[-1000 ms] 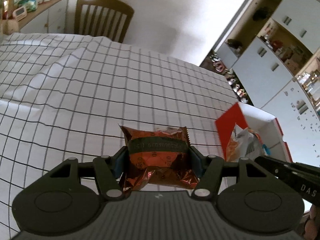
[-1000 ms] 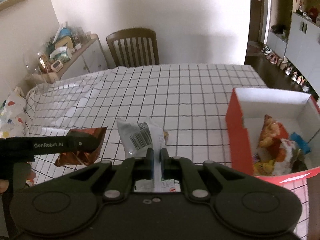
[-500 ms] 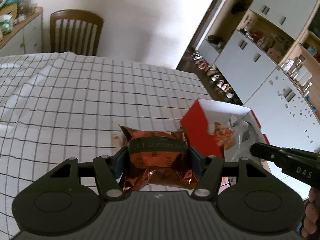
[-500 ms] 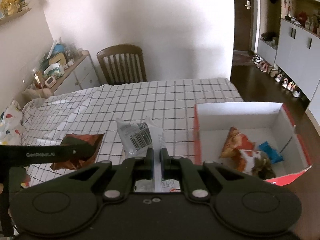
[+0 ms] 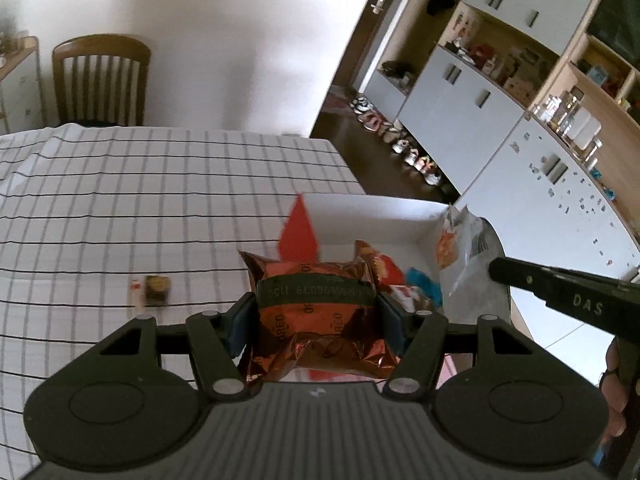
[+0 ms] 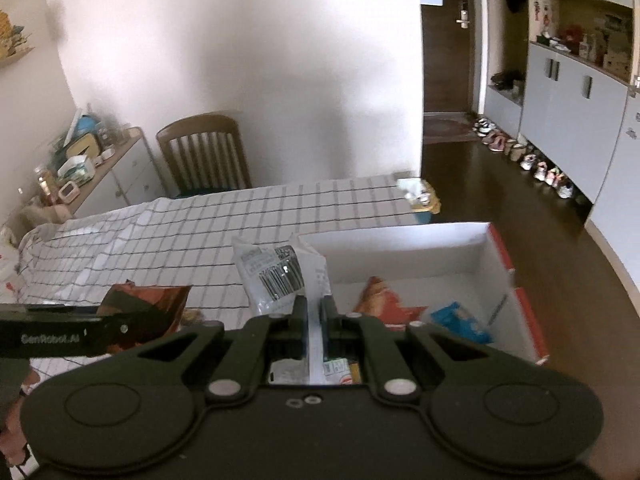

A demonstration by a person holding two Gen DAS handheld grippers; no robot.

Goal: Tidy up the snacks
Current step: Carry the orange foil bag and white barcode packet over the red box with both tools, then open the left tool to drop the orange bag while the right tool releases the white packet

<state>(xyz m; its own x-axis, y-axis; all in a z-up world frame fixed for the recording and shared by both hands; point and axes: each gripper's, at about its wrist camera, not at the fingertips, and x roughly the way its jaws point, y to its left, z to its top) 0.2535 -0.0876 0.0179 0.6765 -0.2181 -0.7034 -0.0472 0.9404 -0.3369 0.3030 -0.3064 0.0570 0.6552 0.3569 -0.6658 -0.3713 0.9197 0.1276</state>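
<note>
Snacks are mid-carry in both hands, so the step in hand looks like the delivery to the box. The left gripper (image 5: 316,316) has its jaws clamped on the two sides of a crinkled copper-orange foil snack packet (image 5: 316,304), which hangs in the air just in front of the red cardboard box with a white inside (image 5: 376,216). The right gripper (image 6: 314,316) has its jaws pressed together on the thin edge of a white plastic snack bag with a black barcode (image 6: 276,272); that bag stands upright above the near left corner of the same box.

Inside the box lie an orange-red crisp bag (image 6: 384,300) and a small blue packet (image 6: 456,316), so some of the sorting is already done. On the white tablecloth with a black grid (image 5: 140,208) that covers the surface, a small brown sweet (image 5: 157,290) and a tiny white-and-red wrapper (image 5: 136,294) rest just beside each other, well apart from the box; whether they belong to the task I cannot tell.

The next move, as I judge it, calls for bringing each packet over the open top, clear of the near wall, and then letting the jaws part so it drops among the others. The foil packet sits closest to the red wall and could catch on it if released too early
</note>
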